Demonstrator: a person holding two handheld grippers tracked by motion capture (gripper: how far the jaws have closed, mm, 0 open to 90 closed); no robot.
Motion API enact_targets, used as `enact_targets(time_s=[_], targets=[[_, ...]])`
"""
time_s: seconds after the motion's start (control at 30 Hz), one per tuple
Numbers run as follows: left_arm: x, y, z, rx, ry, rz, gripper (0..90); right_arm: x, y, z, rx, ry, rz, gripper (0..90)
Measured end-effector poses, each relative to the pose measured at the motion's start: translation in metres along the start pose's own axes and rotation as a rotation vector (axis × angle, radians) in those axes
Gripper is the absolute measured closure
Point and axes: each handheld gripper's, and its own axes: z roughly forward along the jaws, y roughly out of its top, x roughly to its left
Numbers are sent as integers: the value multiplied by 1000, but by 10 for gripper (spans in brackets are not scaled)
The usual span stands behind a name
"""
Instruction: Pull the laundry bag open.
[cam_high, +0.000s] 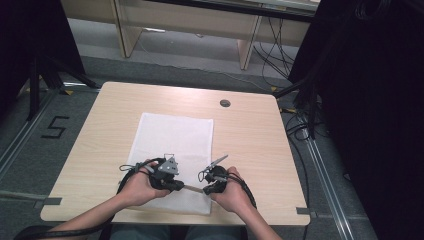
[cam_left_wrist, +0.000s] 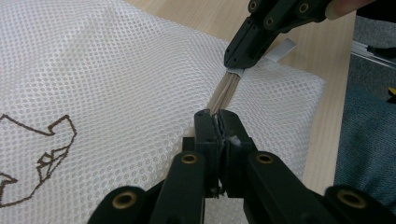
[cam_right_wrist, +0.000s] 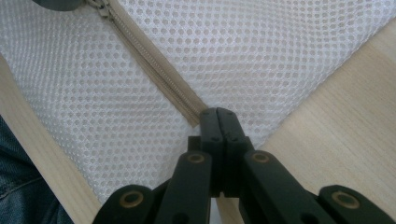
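Even overhead light, soft shadows (close-ups slightly blurred).

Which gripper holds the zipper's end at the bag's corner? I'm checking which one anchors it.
The right gripper, shut on the zipper where it ends by the mesh bag's corner. The left gripper pinches it farther along, over the mesh.

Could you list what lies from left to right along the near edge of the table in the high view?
Bare light wood table top → left gripper shut on the beige zipper of the white mesh laundry bag → beige zipper → right gripper shut on its other end → bare wood.
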Motion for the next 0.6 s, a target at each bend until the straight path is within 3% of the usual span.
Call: enact_targets(time_s=[0.37,0.4,0.43,0.47,0.53,0.6], targets=[[0,-3,-4,-5,6,-16,872,0,0,0,-2,0,-8,900],[1,-3,-5,-6,9,-2,873,0,0,0,-2,-1,-9,900],[1,-5,-5,-10,5,-18,873,0,0,0,-1,-1,-9,900],[1,-5,-7,-4,12,0,873,0,0,0,1,-2,-7,900],[0,-6,-6,-11,9,-24,872,0,0,0,-1,-2,-10,900],[0,-6,-6,-12,7,-22,873,0,0,0,-1,-1,-7,900]])
